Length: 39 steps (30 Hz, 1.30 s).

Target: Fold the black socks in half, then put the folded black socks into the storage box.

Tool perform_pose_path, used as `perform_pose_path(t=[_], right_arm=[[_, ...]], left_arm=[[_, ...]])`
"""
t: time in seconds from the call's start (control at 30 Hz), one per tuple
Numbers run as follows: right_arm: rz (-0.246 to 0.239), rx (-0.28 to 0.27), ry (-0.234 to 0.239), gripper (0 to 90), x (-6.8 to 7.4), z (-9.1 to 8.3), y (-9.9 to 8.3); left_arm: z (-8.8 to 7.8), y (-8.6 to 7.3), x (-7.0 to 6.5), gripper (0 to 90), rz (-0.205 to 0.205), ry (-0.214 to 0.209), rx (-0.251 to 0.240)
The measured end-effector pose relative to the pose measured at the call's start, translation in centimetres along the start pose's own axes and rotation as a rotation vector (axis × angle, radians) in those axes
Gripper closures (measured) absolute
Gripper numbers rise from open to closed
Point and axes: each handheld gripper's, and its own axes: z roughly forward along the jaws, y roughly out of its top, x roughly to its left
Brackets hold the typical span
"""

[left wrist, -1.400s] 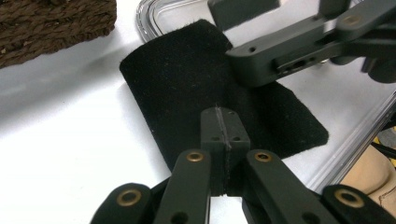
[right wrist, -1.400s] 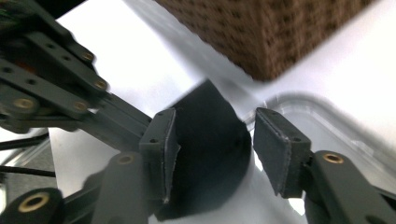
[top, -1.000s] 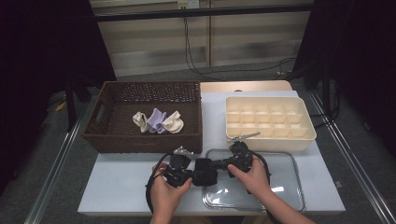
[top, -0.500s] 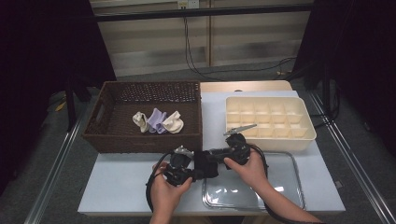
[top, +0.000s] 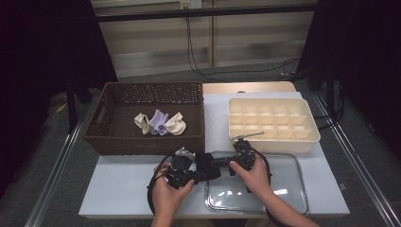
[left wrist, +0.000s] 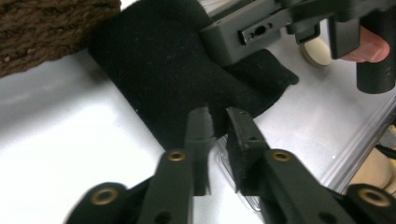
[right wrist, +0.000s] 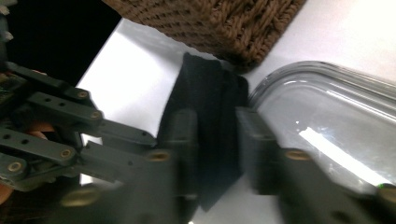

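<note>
Nearest the person, a black cloth (top: 207, 165) lies on the white table (top: 118, 184) between the two grippers, just in front of the brown basket (top: 146, 142) and over the left rim of the clear glass tray (top: 283, 189). It is dark, matte and soft, folded thick, with a ragged edge spreading toward the tray. In the high view its long axis runs roughly left to right across the table, from one gripper to the other. The left gripper (left wrist: 215, 126) comes in low with its jaws a narrow gap apart, having just been opening; an edge of the cloth sits at their tips, though whether the pads press it cannot be told. The right gripper (right wrist: 212, 140) reaches leftward with its jaws on either side of the cloth; they have just been closing, and whether they pinch it is unclear. Both hands grasp the gripper bodies, forearms rising from the near edge. Farther back, pale cloths (top: 161, 124) lie inside the basket, and a cream divided box (top: 272, 122) stands to the right.
</note>
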Motion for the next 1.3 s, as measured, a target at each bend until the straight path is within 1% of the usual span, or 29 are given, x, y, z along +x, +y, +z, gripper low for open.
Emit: perform_pose_path(t=[0.03, 0.07, 0.1, 0.17, 0.2, 0.23, 0.3, 0.33, 0.4, 0.47, 0.57, 0.63, 0.67, 0.7, 0.8, 0.87, 0.9, 0.97, 1.0, 1.03, 1.07, 1.13, 1.17, 1.23, 1.27, 1.3], right_arm=[[-0.007, -0.002, -0.004, 78.5, 0.1, -0.2, 0.1], [-0.012, -0.002, -0.006, 80.4, 0.2, -0.3, 0.2], [-0.023, -0.006, -0.006, 81.4, 0.4, -0.4, 0.3], [-0.041, -0.01, -0.003, 81.9, 0.6, -0.7, 0.4], [-0.046, -0.01, -0.005, 82.1, 0.8, -0.9, 0.5], [-0.058, -0.008, -0.009, 82.3, 0.9, -1.0, 0.6], [-0.066, -0.01, -0.006, 82.5, 1.0, -1.4, 0.8], [-0.072, -0.009, -0.01, 82.6, 1.0, -1.5, 0.9], [-0.08, -0.01, -0.015, 82.7, 1.1, -1.9, 1.1], [-0.083, -0.012, -0.017, 82.7, 1.1, -2.2, 1.4], [-0.091, -0.005, -0.024, 83.3, 1.1, -2.8, 1.7], [-0.094, -0.004, -0.027, 83.5, 1.1, -3.1, 1.9], [-0.097, -0.004, -0.027, 83.5, 1.1, -3.3, 2.0], [-0.101, -0.002, -0.03, 83.6, 1.1, -3.4, 2.1], [-0.109, 0.0, -0.031, 83.5, 1.3, -3.8, 2.4], [-0.118, 0.004, -0.034, 83.5, 1.4, -4.1, 2.6], [-0.126, 0.007, -0.036, 83.5, 1.5, -4.3, 2.7], [-0.133, 0.01, -0.039, 83.5, 1.6, -4.6, 2.9], [-0.136, 0.01, -0.04, 83.5, 1.7, -4.7, 3.0], [-0.139, 0.009, -0.041, 83.5, 1.7, -4.9, 3.1], [-0.138, 0.009, -0.037, 83.5, 1.7, -5.0, 3.2], [-0.137, 0.006, -0.034, 83.5, 1.8, -5.4, 3.5], [-0.139, 0.006, -0.04, 83.5, 1.9, -5.5, 3.7], [-0.14, 0.005, -0.04, 83.5, 2.0, -5.9, 4.0], [-0.142, 0.004, -0.039, 83.5, 2.0, -6.0, 4.1], [-0.143, 0.006, -0.042, 83.5, 2.1, -6.2, 4.3]], left_arm=[[-0.1, 0.0, 0.1, 74.1, 0.007, 0.005, -0.003], [-0.3, 0.1, 0.1, 70.7, 0.014, 0.013, -0.006], [-0.5, 0.1, 0.3, 65.2, 0.02, 0.023, -0.013], [-0.8, 0.1, 0.6, 54.1, 0.02, 0.04, -0.037], [-0.9, 0.1, 0.9, 51.5, 0.012, 0.039, -0.044], [-0.9, 0.1, 1.1, 47.5, 0.01, 0.049, -0.057], [-0.9, 0.0, 1.4, 37.6, 0.021, 0.076, -0.073], [-0.9, 0.0, 1.6, 36.8, 0.022, 0.088, -0.076], [-0.8, -0.1, 1.9, 31.4, 0.028, 0.118, -0.101], [-0.7, -0.2, 2.3, 28.6, 0.034, 0.138, -0.095], [-0.4, -0.4, 2.7, 21.8, 0.043, 0.173, -0.107], [-0.3, -0.5, 3.0, 17.0, 0.059, 0.189, -0.114], [-0.2, -0.6, 3.1, 16.7, 0.067, 0.199, -0.119], [-0.1, -0.7, 3.3, 15.3, 0.08, 0.21, -0.106], [0.2, -0.9, 3.7, 12.1, 0.087, 0.218, -0.1], [0.5, -1.0, 3.8, 10.8, 0.088, 0.226, -0.108], [0.7, -1.0, 4.1, 9.7, 0.105, 0.248, -0.093], [0.8, -1.0, 4.3, 8.2, 0.107, 0.25, -0.094], [0.8, -1.1, 4.4, 8.2, 0.112, 0.259, -0.101], [0.8, -1.1, 4.4, 7.8, 0.11, 0.252, -0.097], [0.9, -1.2, 4.5, 7.2, 0.112, 0.268, -0.099], [1.0, -1.3, 4.5, 5.9, 0.12, 0.279, -0.1], [1.0, -1.4, 4.6, 5.6, 0.127, 0.28, -0.096], [1.1, -1.5, 4.8, 5.4, 0.117, 0.276, -0.094], [1.2, -1.6, 4.9, 5.0, 0.122, 0.281, -0.094], [1.2, -1.7, 4.9, 4.5, 0.119, 0.277, -0.11]])
